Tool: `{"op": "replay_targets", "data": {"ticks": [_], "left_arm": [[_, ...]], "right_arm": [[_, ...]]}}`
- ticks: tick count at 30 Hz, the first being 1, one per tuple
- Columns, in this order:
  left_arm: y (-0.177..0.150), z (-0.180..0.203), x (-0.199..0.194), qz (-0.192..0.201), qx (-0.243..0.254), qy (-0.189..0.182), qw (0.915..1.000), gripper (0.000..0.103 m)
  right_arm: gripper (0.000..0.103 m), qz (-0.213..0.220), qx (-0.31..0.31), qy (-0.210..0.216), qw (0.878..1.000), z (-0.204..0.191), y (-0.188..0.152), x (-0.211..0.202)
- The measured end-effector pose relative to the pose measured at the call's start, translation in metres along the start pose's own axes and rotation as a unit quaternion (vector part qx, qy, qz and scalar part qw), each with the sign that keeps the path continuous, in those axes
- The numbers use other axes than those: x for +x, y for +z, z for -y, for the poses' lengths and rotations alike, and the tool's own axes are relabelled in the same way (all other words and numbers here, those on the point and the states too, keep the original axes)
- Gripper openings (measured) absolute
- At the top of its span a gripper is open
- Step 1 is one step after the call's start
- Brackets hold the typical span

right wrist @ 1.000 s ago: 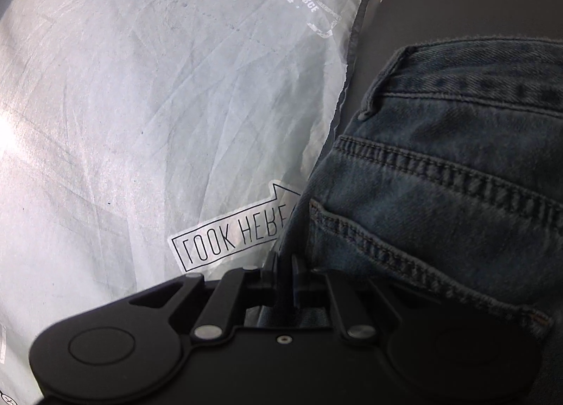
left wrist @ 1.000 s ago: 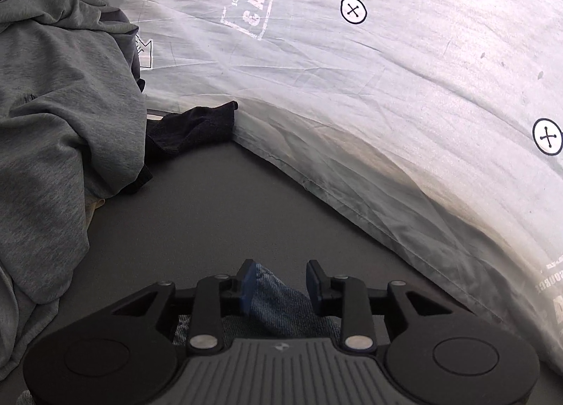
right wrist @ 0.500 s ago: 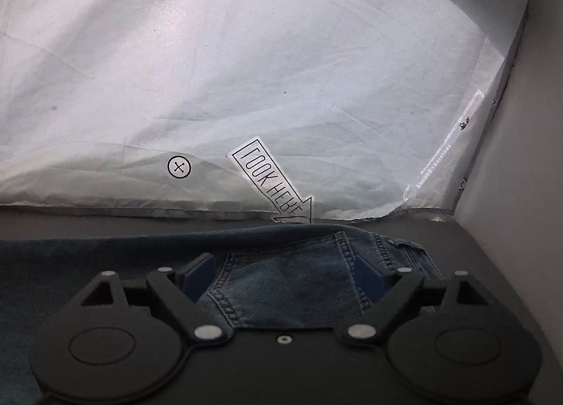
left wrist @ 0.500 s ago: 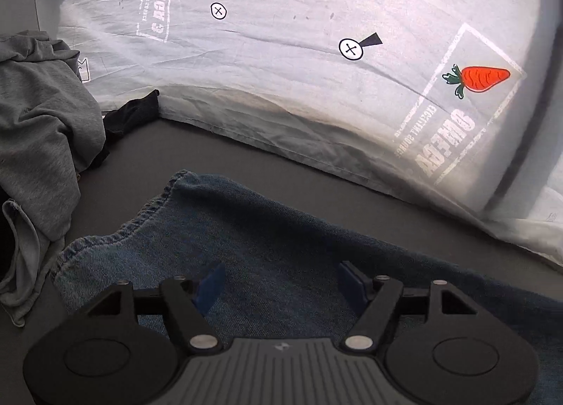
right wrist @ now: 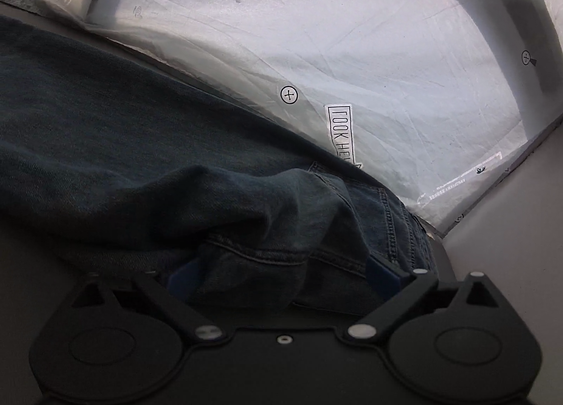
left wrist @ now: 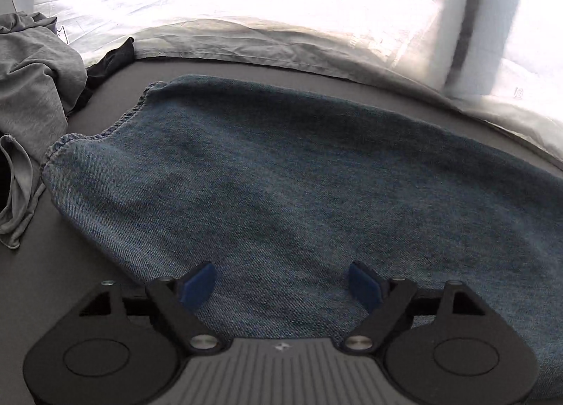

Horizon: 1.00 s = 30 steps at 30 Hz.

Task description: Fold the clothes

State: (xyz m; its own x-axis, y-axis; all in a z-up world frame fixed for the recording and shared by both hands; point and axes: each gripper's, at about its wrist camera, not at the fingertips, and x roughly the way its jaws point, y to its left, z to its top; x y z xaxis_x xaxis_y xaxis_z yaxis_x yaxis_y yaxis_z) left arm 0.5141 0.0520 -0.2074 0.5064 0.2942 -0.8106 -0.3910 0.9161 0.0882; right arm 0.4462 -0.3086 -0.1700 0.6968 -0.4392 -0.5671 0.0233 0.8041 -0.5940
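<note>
Here the jeans (left wrist: 281, 173) lie spread along the dark table (left wrist: 42, 264), hems toward ten o'clock; the left gripper (left wrist: 281, 282) and right gripper (right wrist: 281, 275) both gape, released, above denim; smooth the bunched ridge at the waist before creasing.

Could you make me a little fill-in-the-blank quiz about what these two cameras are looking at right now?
1. The blue garment spread on the dark table is a pair of ____.
2. The left gripper hangs over the jeans with its fingers spread ____.
3. The orange picture printed on the white sheet is a ____.
4. The crumpled garment at the left edge of the left view is ____ in colour.

Missing words: jeans; open; carrot; grey
</note>
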Motion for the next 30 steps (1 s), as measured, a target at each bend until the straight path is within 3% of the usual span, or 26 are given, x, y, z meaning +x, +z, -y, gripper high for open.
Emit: {"op": "replay_targets", "data": {"ticks": [3, 7, 12, 16, 21, 30], "left_arm": [[0.000, -0.002, 0.002, -0.001, -0.004, 0.002, 1.0000, 0.090], [0.001, -0.004, 0.004, -0.003, -0.008, 0.005, 1.0000, 0.092], [0.003, -0.006, 0.007, -0.008, -0.008, 0.006, 0.9999, 0.097], [0.003, -0.009, 0.011, -0.008, -0.007, 0.005, 0.9999, 0.103], [0.005, -0.010, 0.011, -0.012, -0.005, 0.001, 0.9999, 0.103], [0.006, -0.011, 0.012, -0.013, -0.006, -0.001, 0.9999, 0.103]], "right_arm": [[0.099, -0.001, -0.028, -0.002, 1.000, -0.010, -0.001, 0.003], [0.099, 0.036, -0.006, 0.025, 0.999, -0.008, 0.014, -0.003], [0.099, 0.005, -0.083, -0.001, 0.997, -0.037, 0.023, 0.024], [0.099, -0.018, -0.070, -0.029, 0.997, -0.037, 0.032, 0.036], [0.100, -0.017, -0.100, -0.075, 0.992, -0.033, 0.022, 0.036], [0.101, -0.044, -0.095, -0.070, 0.992, -0.025, -0.025, 0.009]]}}
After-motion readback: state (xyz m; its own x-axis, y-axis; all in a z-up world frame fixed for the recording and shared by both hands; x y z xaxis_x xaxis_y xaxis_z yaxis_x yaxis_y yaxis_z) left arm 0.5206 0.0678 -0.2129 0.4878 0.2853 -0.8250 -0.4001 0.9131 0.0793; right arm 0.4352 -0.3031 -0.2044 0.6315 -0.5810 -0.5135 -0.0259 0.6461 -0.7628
